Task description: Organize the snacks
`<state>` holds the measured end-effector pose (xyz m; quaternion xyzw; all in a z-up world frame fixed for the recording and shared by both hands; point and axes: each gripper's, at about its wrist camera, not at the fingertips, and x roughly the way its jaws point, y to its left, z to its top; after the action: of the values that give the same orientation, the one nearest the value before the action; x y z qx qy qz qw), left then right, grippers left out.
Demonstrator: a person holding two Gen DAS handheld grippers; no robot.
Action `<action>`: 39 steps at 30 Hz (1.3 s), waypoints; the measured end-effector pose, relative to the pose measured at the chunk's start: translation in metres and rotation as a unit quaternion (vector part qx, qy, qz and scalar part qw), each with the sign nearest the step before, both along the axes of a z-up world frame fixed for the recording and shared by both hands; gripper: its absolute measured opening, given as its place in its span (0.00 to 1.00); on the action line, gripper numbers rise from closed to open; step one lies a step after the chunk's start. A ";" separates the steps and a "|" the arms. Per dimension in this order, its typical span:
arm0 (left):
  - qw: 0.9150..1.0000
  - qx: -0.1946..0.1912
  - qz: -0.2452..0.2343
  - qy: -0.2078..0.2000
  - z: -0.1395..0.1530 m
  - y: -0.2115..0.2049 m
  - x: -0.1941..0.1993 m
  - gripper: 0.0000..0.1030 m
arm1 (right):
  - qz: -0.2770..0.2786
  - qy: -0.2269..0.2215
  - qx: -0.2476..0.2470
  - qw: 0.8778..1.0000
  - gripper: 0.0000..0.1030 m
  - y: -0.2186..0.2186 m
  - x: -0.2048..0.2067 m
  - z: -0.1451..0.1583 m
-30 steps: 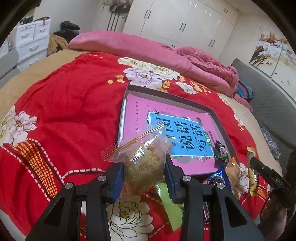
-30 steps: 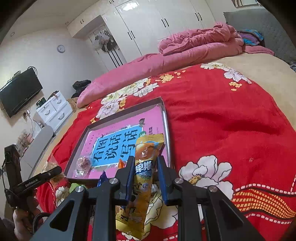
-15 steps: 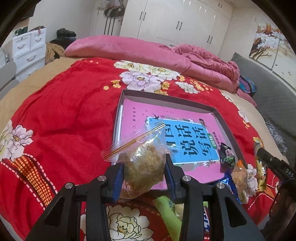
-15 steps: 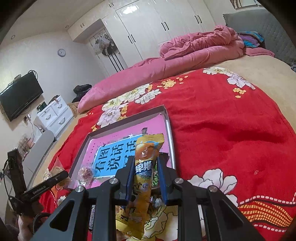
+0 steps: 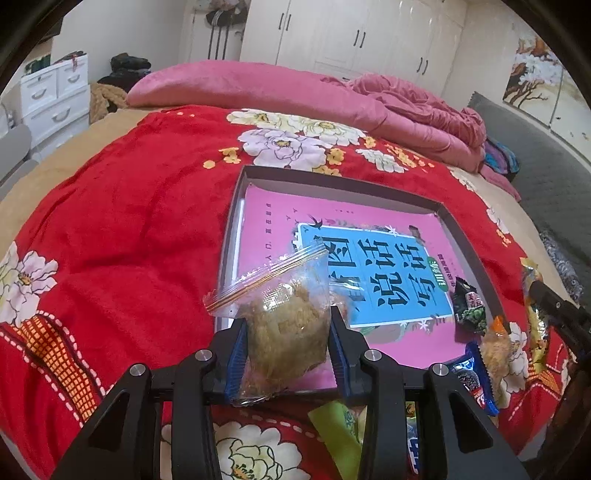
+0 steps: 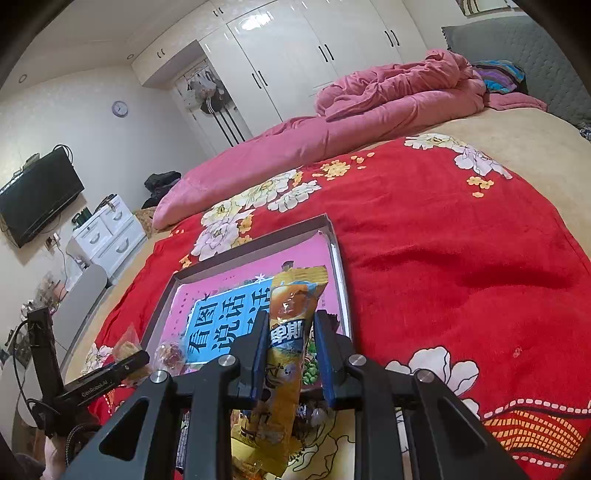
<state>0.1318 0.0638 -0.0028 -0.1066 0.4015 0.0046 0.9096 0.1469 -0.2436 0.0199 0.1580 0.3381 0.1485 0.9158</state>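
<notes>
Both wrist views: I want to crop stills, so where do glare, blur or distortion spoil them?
Left wrist view: the zip bag is sharp, the tray edges bow and the corners are black. Right wrist view: glare on the wardrobe doors and the yellow wrapper; the bedspread curves strongly.

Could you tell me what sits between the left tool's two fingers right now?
A clear zip bag of brownish crumbly snack is clamped between the left tool fingers, above the tray edge; the left wrist view shows it.
</notes>
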 end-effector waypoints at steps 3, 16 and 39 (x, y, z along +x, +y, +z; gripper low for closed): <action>1.000 0.004 -0.002 0.003 -0.002 -0.003 0.002 0.40 | 0.000 0.000 0.000 1.000 0.24 0.000 0.000 0.000; 1.000 0.002 -0.021 0.005 -0.005 -0.010 0.008 0.40 | 0.002 0.003 -0.002 1.000 0.24 0.001 0.007 0.000; 0.999 -0.005 -0.043 0.006 -0.007 -0.019 0.012 0.40 | 0.016 0.018 -0.071 0.997 0.24 0.017 0.043 -0.016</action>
<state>0.1433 0.0451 -0.0096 -0.0940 0.4108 -0.0357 0.9061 0.1898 -0.2262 0.0036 0.0899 0.3665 0.1360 0.9160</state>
